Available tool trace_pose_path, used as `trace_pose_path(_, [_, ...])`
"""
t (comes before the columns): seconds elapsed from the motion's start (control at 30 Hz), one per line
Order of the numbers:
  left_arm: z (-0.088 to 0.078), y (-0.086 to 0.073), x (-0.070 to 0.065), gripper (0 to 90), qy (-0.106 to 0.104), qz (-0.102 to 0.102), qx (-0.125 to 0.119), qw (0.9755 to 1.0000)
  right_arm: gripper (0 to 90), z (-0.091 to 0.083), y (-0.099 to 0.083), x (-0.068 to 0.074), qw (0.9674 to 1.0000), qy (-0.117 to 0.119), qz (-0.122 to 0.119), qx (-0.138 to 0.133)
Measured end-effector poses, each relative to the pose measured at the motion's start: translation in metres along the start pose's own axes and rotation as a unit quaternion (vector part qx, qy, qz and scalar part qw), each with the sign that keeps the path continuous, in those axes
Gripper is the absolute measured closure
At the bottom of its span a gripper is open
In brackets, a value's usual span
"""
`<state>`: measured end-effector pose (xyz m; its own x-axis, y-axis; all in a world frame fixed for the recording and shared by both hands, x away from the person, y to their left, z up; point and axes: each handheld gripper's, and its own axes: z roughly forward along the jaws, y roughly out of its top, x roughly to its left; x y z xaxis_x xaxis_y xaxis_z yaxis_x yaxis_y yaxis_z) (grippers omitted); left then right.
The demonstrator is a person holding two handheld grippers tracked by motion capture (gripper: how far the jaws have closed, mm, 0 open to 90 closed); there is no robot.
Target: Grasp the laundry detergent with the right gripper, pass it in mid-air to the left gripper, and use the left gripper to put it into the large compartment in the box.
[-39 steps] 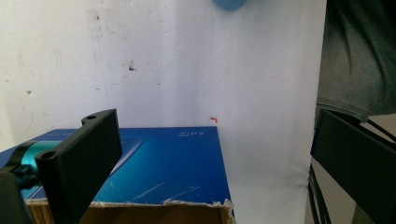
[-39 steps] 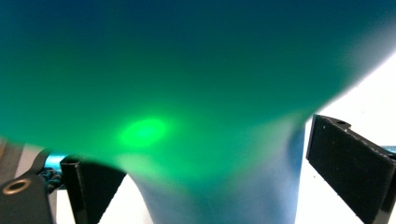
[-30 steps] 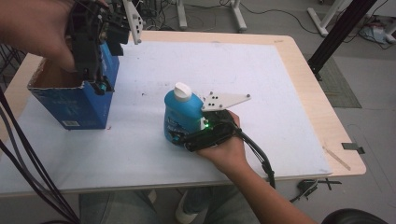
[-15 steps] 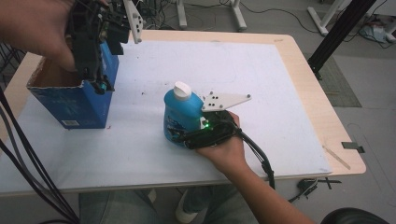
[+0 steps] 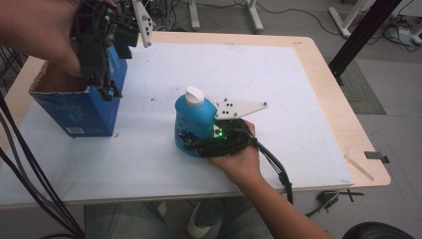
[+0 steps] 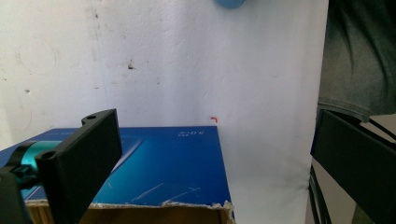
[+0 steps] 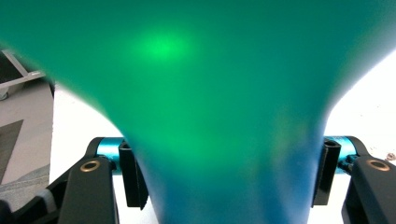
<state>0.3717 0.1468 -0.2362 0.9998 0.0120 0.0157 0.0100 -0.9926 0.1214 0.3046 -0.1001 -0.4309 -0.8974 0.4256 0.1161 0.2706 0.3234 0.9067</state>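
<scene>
A blue bottle (image 5: 191,115) with a white cap (image 5: 194,94) stands upright near the middle of the white mat. My right gripper (image 5: 199,143) is shut on its lower body from the near side; in the right gripper view the bottle (image 7: 210,93) sits between the pads (image 7: 133,173), blurred and lit green. A blue cardboard box (image 5: 82,112) with an open top stands at the left. My left gripper (image 5: 105,84) hangs over the box's right wall, open. In the left gripper view its jaws stand wide apart above the box's blue side (image 6: 163,172).
The white mat (image 5: 298,99) covers most of the wooden table (image 5: 343,114). Cables (image 5: 30,189) trail down the left side, and the right gripper's cable (image 5: 278,172) runs off the near edge. A person's lap shows below the table's front edge.
</scene>
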Motion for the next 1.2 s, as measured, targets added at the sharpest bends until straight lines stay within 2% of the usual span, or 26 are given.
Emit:
trace_pose_path(0.43, [0.001, 0.001, 0.000, 1.8, 0.001, 0.000, 0.002, 1.0000, 39.4, 0.000, -0.003, 0.001, 0.9999, -0.006, -0.005, -0.007])
trace_pose_path(0.7, [0.001, 0.004, 0.001, 1.8, -0.001, 0.003, 0.004, 1.0000, 42.7, 0.000, -0.004, 0.004, 0.9994, -0.017, -0.024, -0.016])
trace_pose_path(1.0, [0.000, 0.007, -0.001, 1.8, 0.000, 0.006, 0.003, 1.0000, 44.4, -0.001, -0.002, 0.001, 0.9995, -0.012, -0.024, -0.014])
trace_pose_path(1.2, [-0.001, 0.012, -0.001, 1.8, 0.002, 0.004, 0.007, 1.0000, 44.8, -0.009, 0.005, -0.001, 0.9995, -0.008, -0.027, -0.016])
